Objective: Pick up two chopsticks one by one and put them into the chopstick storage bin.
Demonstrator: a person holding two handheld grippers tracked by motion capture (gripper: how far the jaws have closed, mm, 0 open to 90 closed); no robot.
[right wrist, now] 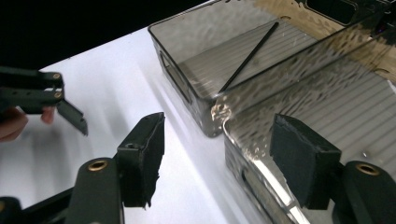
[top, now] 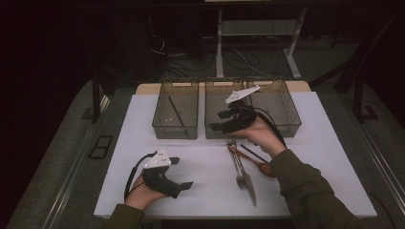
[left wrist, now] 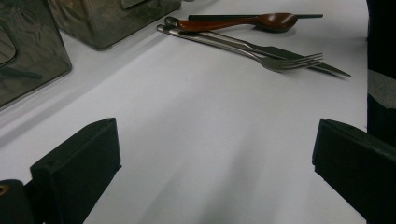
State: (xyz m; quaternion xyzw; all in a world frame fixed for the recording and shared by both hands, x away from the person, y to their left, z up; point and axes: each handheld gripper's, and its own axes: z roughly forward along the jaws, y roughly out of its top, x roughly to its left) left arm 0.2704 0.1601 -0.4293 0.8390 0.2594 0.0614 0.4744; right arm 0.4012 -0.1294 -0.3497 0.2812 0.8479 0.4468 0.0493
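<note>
My left gripper (top: pixel 184 172) (left wrist: pixel 215 158) rests at the front left of the white table top (top: pixel 200 157), open, with bare table between its jaws. My right gripper (top: pixel 216 121) (right wrist: pixel 217 154) hovers at the near edge of the middle bin (top: pixel 224 135) (right wrist: pixel 327 107), open and holding nothing. The left bin (top: pixel 175 128) (right wrist: pixel 177 79) holds one black chopstick (top: pixel 177 113) (right wrist: pixel 250 56). On the table, right of centre, lie a fork (top: pixel 237 167) (left wrist: pixel 261 53), a knife (top: pixel 249 186) (left wrist: pixel 299 58), a brown wooden spoon (top: pixel 255 161) (left wrist: pixel 247 21) and a second black chopstick (top: pixel 253 152) (left wrist: pixel 224 17).
A third see-through bin (top: pixel 286 128) stands at the back right, beside the other two. The person's sleeve (top: pixel 305 186) lies over the front right of the table. Desk legs and cables (top: pixel 219 52) are on the floor behind. The left gripper's far finger (right wrist: pixel 70 114) shows in the right gripper view.
</note>
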